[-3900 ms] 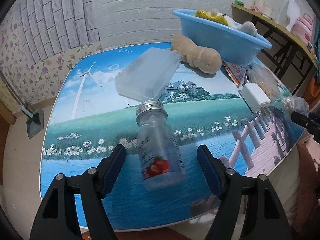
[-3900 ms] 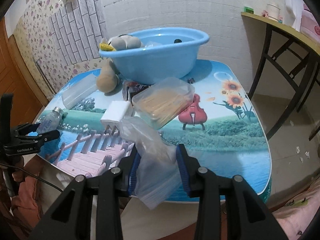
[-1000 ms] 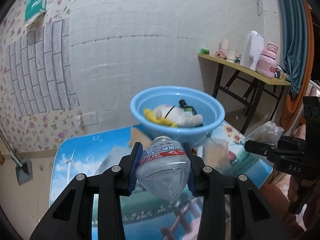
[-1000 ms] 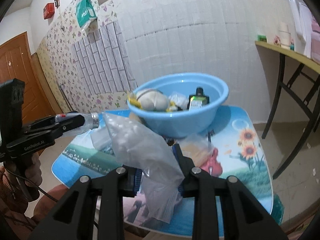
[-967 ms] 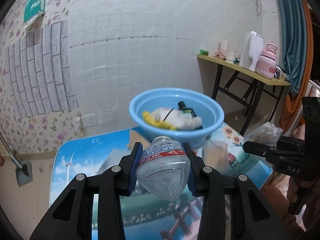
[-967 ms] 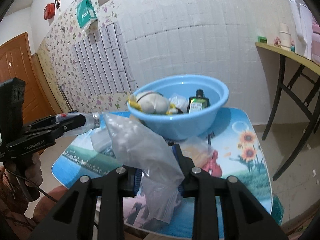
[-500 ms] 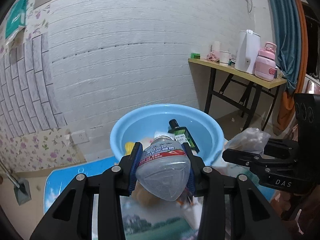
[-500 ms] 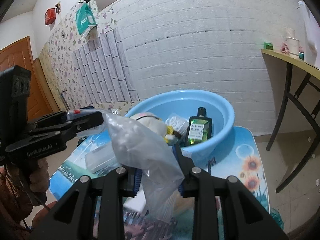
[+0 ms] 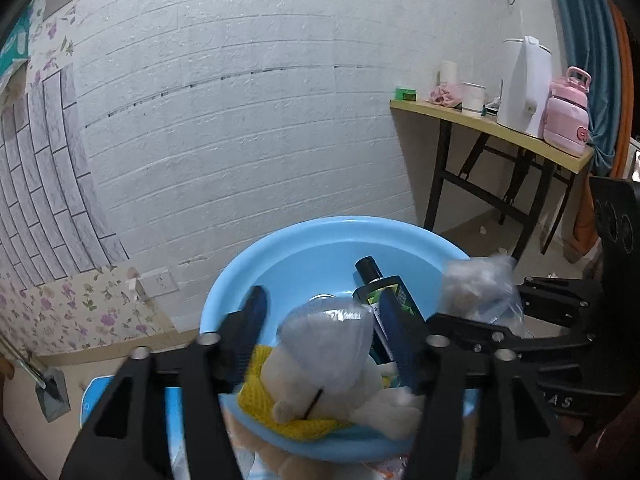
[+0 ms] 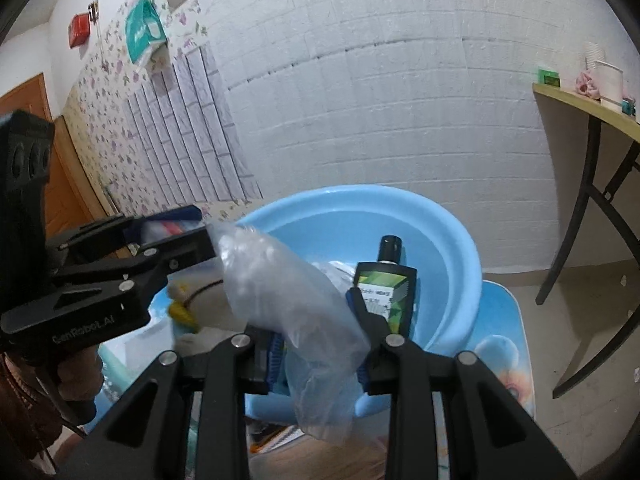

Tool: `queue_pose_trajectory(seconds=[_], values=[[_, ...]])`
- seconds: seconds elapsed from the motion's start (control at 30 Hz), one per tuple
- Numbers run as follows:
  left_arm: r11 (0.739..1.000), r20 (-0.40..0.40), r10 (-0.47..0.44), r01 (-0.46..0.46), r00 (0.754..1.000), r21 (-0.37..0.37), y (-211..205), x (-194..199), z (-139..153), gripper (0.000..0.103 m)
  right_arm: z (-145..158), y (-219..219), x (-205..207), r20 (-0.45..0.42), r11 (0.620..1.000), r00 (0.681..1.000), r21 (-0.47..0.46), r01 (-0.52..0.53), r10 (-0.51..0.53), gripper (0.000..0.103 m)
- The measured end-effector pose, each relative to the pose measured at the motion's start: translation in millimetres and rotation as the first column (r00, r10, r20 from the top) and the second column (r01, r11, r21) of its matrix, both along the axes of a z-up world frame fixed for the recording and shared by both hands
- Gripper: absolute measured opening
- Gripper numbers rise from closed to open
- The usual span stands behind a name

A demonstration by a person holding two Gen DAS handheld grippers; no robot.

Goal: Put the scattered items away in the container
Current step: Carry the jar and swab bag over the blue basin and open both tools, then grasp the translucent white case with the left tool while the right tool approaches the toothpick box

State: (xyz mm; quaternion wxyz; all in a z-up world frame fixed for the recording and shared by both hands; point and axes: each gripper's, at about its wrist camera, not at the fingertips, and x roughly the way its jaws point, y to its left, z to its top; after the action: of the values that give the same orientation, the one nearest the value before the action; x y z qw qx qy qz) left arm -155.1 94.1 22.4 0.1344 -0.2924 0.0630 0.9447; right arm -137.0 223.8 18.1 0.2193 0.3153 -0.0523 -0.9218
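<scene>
Jaws of the left gripper (image 9: 320, 328) stand spread over the blue basin (image 9: 256, 292), and the clear plastic bottle (image 9: 326, 340) sits between them, free of both pads, base toward the camera, above the plush toy (image 9: 320, 396) with its yellow scarf. Beside it leans a dark green-labelled bottle (image 10: 384, 292). The right gripper (image 10: 316, 340) is clamped on a crumpled clear plastic bag (image 10: 292, 300) at the basin's near rim.

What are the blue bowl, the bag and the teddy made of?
Bowl: looks like smooth, slightly shiny plastic, one even blue.
Bag: thin clear plastic film; it crinkles and you can see through it.
Teddy: soft cream plush, fuzzy-looking, with what seems a yellow knitted scarf.
</scene>
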Motion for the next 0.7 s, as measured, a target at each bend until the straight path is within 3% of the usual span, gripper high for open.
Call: queue_pose_trajectory(seconds=[0.07,0.13,0.27,0.47,0.7], values=[[1.0,-0.003,0.001,-0.001,1.0,-0.003,0.5,0.9,-0.8,0.078,-2.1,1.1,-2.5,0.0,1.0,1.0,0.016,0.009,-0.009,0.047],[1.0,-0.01,0.013,-0.013,1.0,0.001,-0.8,3.8,-0.2,0.084,-2.3,3.5,0.5,-0.009,1.0,1.0,0.006,0.014,-0.014,0.056],[0.999,0.0,0.04,-0.04,0.999,0.027,-9.1,12.5,0.7,0.087,-0.8,6.3,6.2,-0.019,1.0,0.999,-0.004,0.03,-0.03,0.057],[0.998,-0.009,0.069,-0.069,0.998,0.0,-22.9,41.4,0.3,0.088,5.0,8.2,25.6,-0.017,0.999,0.999,-0.013,0.049,-0.049,0.058],[0.984,0.003,0.178,-0.178,0.984,0.014,-62.7,83.3,-9.9,0.091,3.0,10.9,50.3,0.0,0.995,0.995,-0.009,0.102,-0.102,0.058]])
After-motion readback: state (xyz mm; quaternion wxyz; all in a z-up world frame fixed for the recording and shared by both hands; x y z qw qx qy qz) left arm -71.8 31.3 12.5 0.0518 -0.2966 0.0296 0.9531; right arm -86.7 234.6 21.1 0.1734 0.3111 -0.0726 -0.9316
